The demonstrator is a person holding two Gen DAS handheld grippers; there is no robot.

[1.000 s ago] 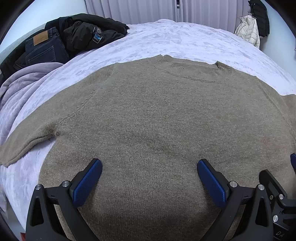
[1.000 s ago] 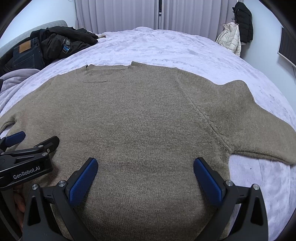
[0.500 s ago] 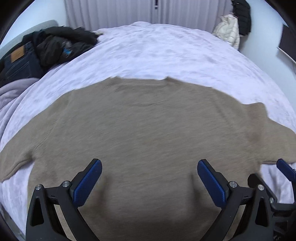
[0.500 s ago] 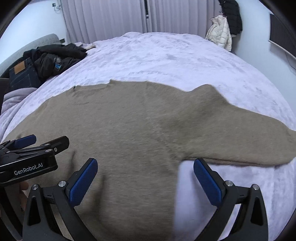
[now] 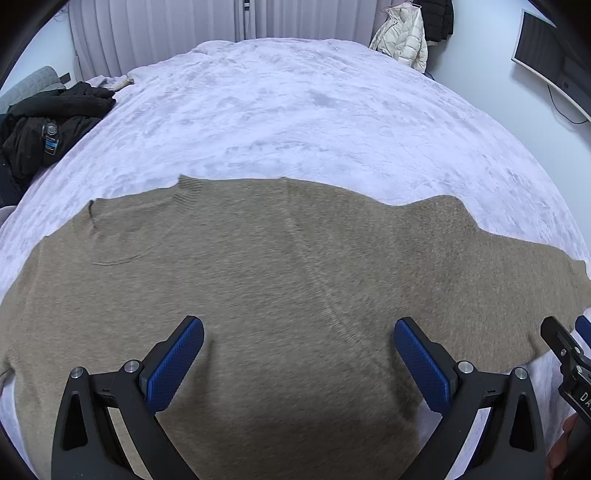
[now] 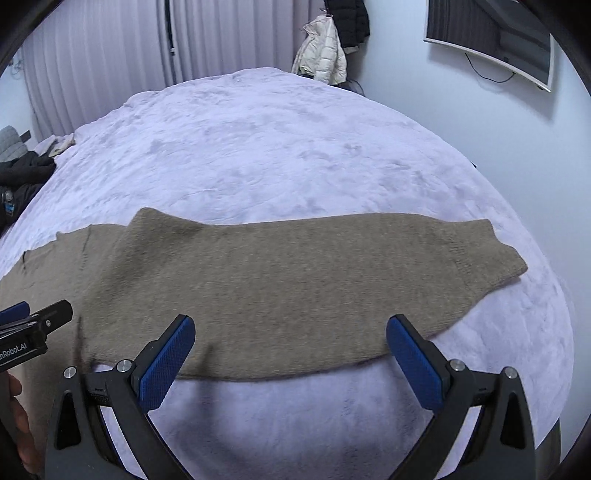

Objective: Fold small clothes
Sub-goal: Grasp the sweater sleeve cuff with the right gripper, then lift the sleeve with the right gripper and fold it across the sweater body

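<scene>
Two hand-held grippers here, both spread wide and holding nothing. The left hand-held gripper (image 5: 298,360) hangs over the body of a tan knit sweater (image 5: 288,280) that's lying flat on the bed (image 5: 314,122), which has a pale lavender fuzzy cover. The sweater sits toward the near edge of the bed, collar (image 5: 188,190) pointing at the far edge where the curtains (image 5: 166,33) are. The right hand-held gripper (image 6: 290,350) is over the sweater's sleeve (image 6: 369,266), which stretches out flat toward the bed's right edge with the cuff (image 6: 495,251) at the end; the lower edge of that sleeve runs right between its blue fingertips (image 6: 168,360), with bare bed cover below. Can't tell if either one is actually touching the knit or just above it. Each gripper pokes into the other's view, at the edge of the frame. Over at the bed's far left corner there's a heap of dark clothes (image 5: 48,122). A cream puffer jacket (image 6: 323,55) hangs by the far wall and a monitor (image 6: 491,40) is mounted on the right wall.
</scene>
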